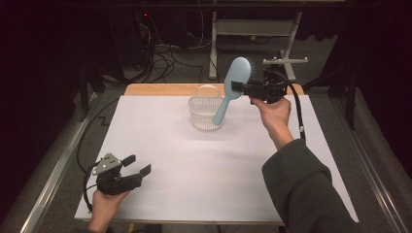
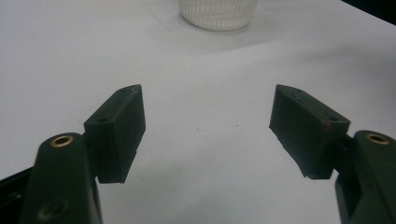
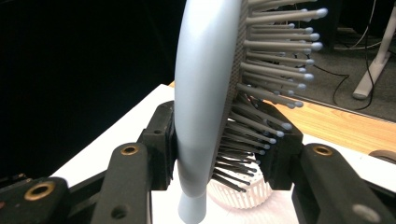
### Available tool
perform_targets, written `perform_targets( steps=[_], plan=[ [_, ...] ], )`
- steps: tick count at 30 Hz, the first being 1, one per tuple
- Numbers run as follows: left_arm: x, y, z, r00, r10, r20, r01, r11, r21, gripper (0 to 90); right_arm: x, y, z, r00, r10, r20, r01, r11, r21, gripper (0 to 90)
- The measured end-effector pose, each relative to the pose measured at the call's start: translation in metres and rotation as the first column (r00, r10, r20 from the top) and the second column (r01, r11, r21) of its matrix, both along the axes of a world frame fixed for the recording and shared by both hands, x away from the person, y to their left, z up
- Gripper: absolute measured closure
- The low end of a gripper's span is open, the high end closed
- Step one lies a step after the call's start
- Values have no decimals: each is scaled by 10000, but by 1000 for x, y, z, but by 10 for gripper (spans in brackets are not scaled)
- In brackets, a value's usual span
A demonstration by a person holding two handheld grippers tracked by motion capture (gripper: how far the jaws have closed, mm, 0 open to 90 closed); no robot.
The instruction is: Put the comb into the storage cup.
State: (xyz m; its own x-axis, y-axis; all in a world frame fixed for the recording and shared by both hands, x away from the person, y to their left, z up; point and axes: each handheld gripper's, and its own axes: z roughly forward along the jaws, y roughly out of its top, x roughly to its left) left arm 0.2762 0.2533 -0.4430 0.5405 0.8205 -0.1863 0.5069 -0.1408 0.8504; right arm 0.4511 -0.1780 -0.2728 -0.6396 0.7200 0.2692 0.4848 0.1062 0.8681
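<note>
2 grippers: we see both.
Right gripper [image 1: 239,89]: clamps blue hairbrush [image 1: 232,87], handle aimed into basket [image 1: 206,112].
Left gripper [image 1: 137,165]: released, idle on counter [image 1: 194,184].

- The high view is dim overall; the white table sheet [image 1: 194,160] is the one bright area, lit from above, while the floor and room around it sink into near black.
- Shadows on that sheet are soft and faint — a pale one lies just beside the clear plastic basket [image 1: 206,112].
- The high view is slightly soft, with mild grain.
- In the left gripper view the sheet [image 2: 201,60] is evenly lit with a greyish cast; the basket [image 2: 218,13] at the top edge is blurred.
- In the right gripper view the blue hairbrush [image 3: 205,93] shows a smooth sheen along its back — the room left of it is black, the background right of it out of focus.
</note>
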Motion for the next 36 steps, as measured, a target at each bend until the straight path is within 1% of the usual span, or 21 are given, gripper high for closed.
perform_targets(
  steps=[6, 10, 13, 19, 25, 36],
  plan=[
    [0, 0, 0, 10000, -5, -16, 5, 10000, -16, 261, 5, 1, -1, 9999, -114, -60, 114, 9999, -24, 548],
    [1, 0, -1, 10000, -22, -40, 22, 10000, -18, 261, 8, 3, 0, 9999, -142, -55, 141, 9997, -220, 546],
    [1, 0, -1, 10000, -22, -41, 22, 10000, -25, 261, 10, 4, 1, 9998, -182, -50, 181, 9997, -180, 546],
    [1, 1, -1, 10000, -18, -49, 17, 10000, -69, 261, 14, 7, 3, 9998, -216, -36, 214, 9994, -285, 547],
    [1, 1, -1, 10000, -33, -49, 32, 9999, -153, 261, 19, 13, 5, 9997, -245, -41, 244, 9990, -367, 549],
    [1, 1, -1, 10000, -70, -63, 69, 9998, -165, 261, 28, 23, 7, 9990, -446, 3, 446, 9980, -447, 548]
  ],
)
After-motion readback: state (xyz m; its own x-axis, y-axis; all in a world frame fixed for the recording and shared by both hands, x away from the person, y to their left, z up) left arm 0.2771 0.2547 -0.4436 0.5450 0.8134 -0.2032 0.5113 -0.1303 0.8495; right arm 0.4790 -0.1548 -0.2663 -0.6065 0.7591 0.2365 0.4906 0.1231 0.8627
